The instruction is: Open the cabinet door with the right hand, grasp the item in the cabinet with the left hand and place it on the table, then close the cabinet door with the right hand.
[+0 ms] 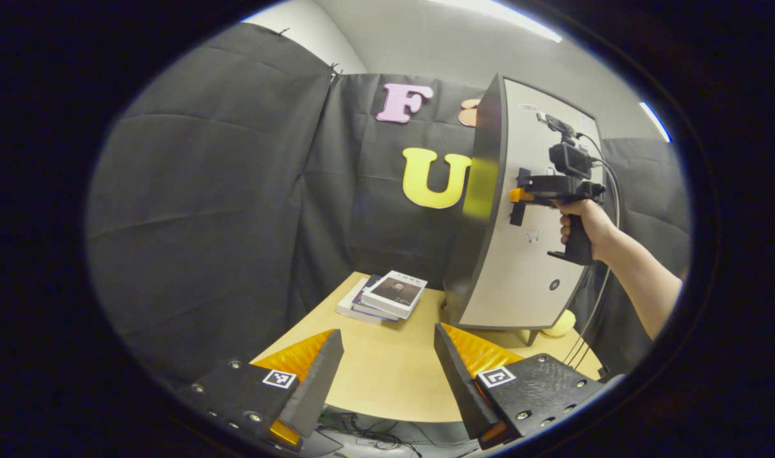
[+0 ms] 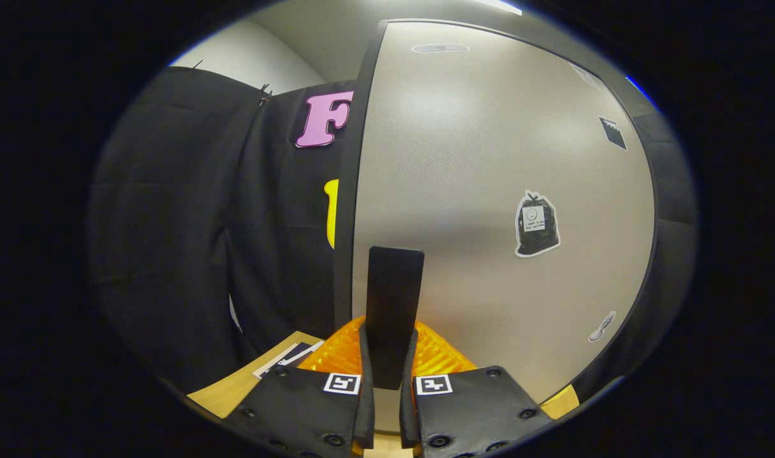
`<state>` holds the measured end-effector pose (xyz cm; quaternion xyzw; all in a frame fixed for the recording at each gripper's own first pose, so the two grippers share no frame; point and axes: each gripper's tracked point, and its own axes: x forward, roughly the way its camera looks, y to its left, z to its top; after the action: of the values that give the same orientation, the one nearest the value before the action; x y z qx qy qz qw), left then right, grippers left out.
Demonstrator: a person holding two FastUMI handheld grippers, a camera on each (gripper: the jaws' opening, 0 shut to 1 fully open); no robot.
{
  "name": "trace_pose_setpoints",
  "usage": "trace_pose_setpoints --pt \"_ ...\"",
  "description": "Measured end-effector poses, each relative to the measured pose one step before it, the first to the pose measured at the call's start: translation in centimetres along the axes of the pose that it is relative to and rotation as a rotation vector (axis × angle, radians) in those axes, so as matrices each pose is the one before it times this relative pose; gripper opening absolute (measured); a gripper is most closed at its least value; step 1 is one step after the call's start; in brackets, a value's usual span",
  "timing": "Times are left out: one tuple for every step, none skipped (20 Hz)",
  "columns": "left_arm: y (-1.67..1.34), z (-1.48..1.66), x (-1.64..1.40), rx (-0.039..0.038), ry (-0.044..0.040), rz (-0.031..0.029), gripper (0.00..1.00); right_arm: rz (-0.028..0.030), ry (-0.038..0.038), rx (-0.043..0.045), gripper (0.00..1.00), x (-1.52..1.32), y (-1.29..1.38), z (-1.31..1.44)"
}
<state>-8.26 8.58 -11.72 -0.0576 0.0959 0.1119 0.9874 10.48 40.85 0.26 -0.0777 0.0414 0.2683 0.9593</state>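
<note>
Door shut; right gripper clamps its handle (opening barely begun). Left gripper hangs wide, empty, above table; retrieval and closing remain.

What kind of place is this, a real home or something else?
Probably a staged recording booth, not a home: black cloth wall, a small cabinet on a wooden table, and a hand holding the right claw at its door handle.
</note>
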Motion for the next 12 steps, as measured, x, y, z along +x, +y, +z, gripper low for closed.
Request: trace_pose_setpoints --pt "-0.502 -0.072 0.197 0.00292 -0.00302 -0.00424 0.87 0.01214 0.00039 -0.00649 0.18 -0.26 0.082 -0.039" --pt "-0.506 0.04 0.052 0.00568 -0.00289 -0.00481 0.87 0.00919 -0.00673 -0.00541 0.17 -0.312 0.123 0.045" --pt "-0.537 -0.063 0.06 0.00791 -0.00203 -0.00555 0.87 0.00849 -0.00648 -0.00192 0.18 -0.35 0.1 0.057" --pt "-0.451 0.053 -0.033 0.00699 0.00061 -0.00436 0.87 0.0101 -0.00179 0.00355 0.18 -0.437 0.175 0.03" --pt "-0.467 -0.203 -0.229 0.00372 0.00222 -0.0044 0.88 0.01355 -0.00361 0.00427 0.18 -0.231 -0.034 -0.033" --pt "-0.494 -0.063 -0.346 -0.00089 0.00354 -0.00565 0.88 0.01763 0.00044 0.0023 0.18 -0.576 0.155 0.074" --pt "-0.466 -0.3 -0.386 -0.00413 0.00391 -0.00626 0.87 0.01911 0.00199 0.0085 0.18 -0.699 0.194 0.15" --pt "-0.51 -0.05 -0.303 -0.00535 0.00328 -0.00713 0.87 0.02085 0.00104 0.006 0.18 -1.006 0.293 0.149" --pt "-0.361 -0.327 -0.052 -0.0029 0.00369 -0.00698 0.87 0.01883 -0.00504 0.0007 0.17 -0.868 0.068 0.133" --pt "-0.364 -0.138 -0.082 0.00063 0.00237 -0.0049 0.87 0.01693 -0.00501 -0.00114 0.18 -0.854 -0.074 0.017" --pt "-0.353 0.072 -0.16 0.004 0.00186 -0.00519 0.87 0.01613 0.00079 0.00328 0.18 -0.711 0.029 0.055" --pt "-0.356 0.141 0.01 0.00582 0.00063 -0.00706 0.87 0.01601 0.00316 0.01115 0.18 -0.617 -0.049 -0.135"
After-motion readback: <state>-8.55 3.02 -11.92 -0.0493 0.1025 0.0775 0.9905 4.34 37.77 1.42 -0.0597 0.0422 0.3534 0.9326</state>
